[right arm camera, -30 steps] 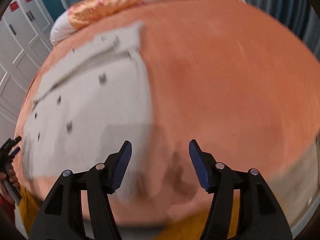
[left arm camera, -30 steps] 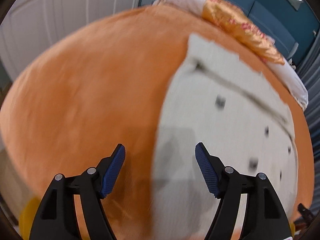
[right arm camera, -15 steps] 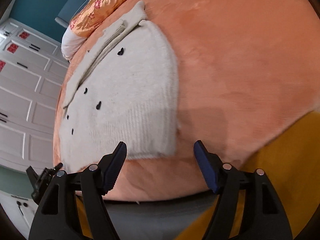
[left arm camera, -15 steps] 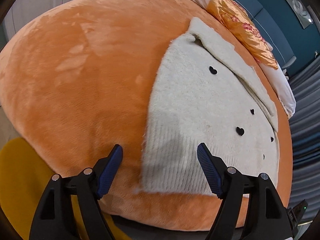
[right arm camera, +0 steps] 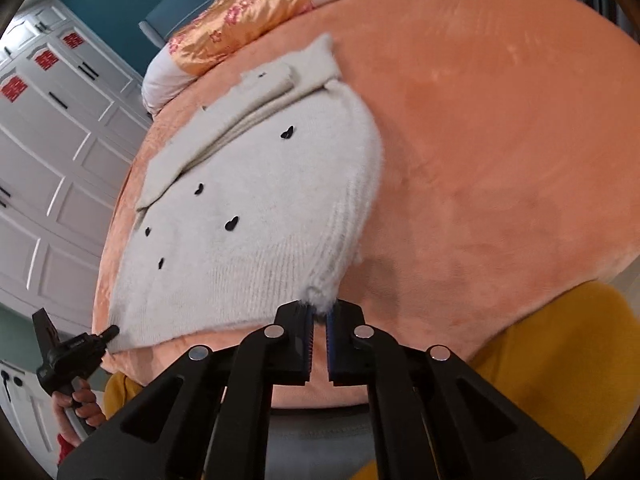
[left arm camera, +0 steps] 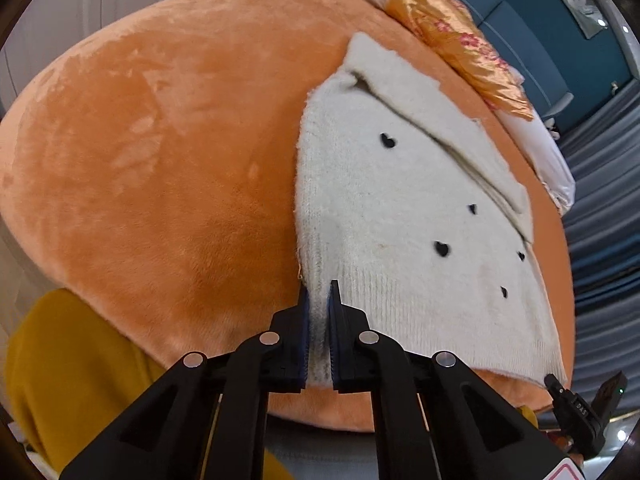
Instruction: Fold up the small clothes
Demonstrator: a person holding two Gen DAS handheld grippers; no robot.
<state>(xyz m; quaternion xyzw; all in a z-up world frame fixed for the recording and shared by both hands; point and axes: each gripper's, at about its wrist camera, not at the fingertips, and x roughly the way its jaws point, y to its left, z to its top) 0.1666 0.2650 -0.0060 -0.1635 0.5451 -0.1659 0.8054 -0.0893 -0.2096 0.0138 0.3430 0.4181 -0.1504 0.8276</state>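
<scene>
Left wrist view: left gripper [left arm camera: 319, 312] clamped on the near left hem corner of the cream sweater [left arm camera: 400, 216], ribbed knit pinched between the blue pads. Sweater spread flat on the orange plush blanket [left arm camera: 160, 180], dotted with small black hearts [left arm camera: 441, 248], a sleeve folded across the far edge. Gold satin pillow [left arm camera: 460, 48] beyond the sweater, lying on a white pillow [left arm camera: 552, 160]. Yellow fabric [left arm camera: 60, 360] below the blanket's near edge. Tip of the right gripper [left arm camera: 576, 412] visible at lower right, near the sweater's other hem corner

Right wrist view: right gripper [right arm camera: 319, 322] shut on the sweater's [right arm camera: 248, 208] near right hem corner, fuzzy knit bunched and lifted a little between the pads. Rest of the sweater flat on the blanket [right arm camera: 500, 140], folded sleeve at the far side. Left gripper [right arm camera: 76, 356] at the opposite hem corner at lower left, held in a person's hand [right arm camera: 80, 404]. White panelled wardrobe doors [right arm camera: 52, 128] at left, gold pillow [right arm camera: 240, 24] at top
</scene>
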